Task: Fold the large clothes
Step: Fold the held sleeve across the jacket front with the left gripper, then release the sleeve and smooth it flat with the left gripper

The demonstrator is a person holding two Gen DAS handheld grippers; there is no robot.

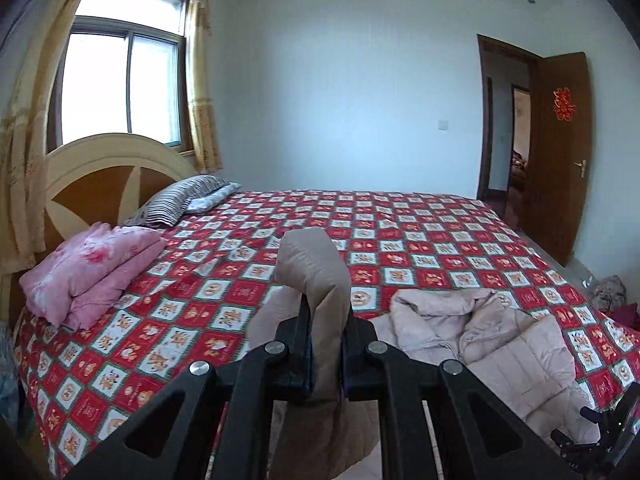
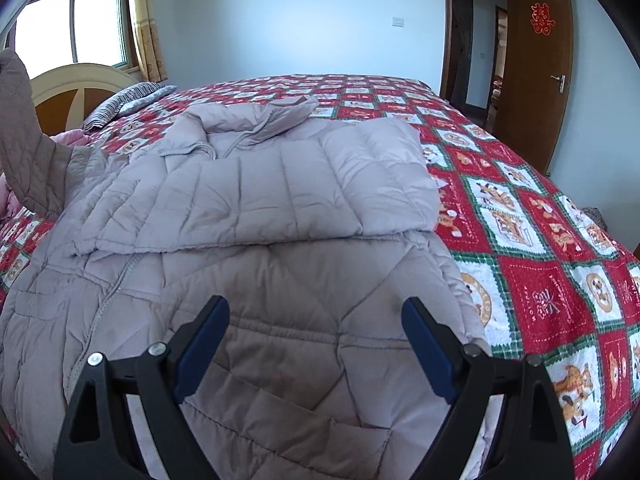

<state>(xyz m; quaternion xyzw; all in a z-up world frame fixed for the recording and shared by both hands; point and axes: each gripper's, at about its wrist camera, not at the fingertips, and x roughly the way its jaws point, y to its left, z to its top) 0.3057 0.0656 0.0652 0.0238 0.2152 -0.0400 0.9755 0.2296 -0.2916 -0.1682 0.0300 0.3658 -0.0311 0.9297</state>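
A pale pink-beige quilted down coat lies on the bed, its right sleeve folded across the chest and the collar toward the far side. My left gripper is shut on the coat's left sleeve, which stands up between the pads, lifted above the bedspread. That raised sleeve shows at the left edge of the right wrist view. The rest of the coat lies to the right of the left gripper. My right gripper hangs open over the coat's lower front, with nothing between its fingers.
The bed carries a red, white and green patterned bedspread. A folded pink quilt and striped pillows lie by the headboard. An open brown door stands at the far right. Clothes lie on the floor beside the bed.
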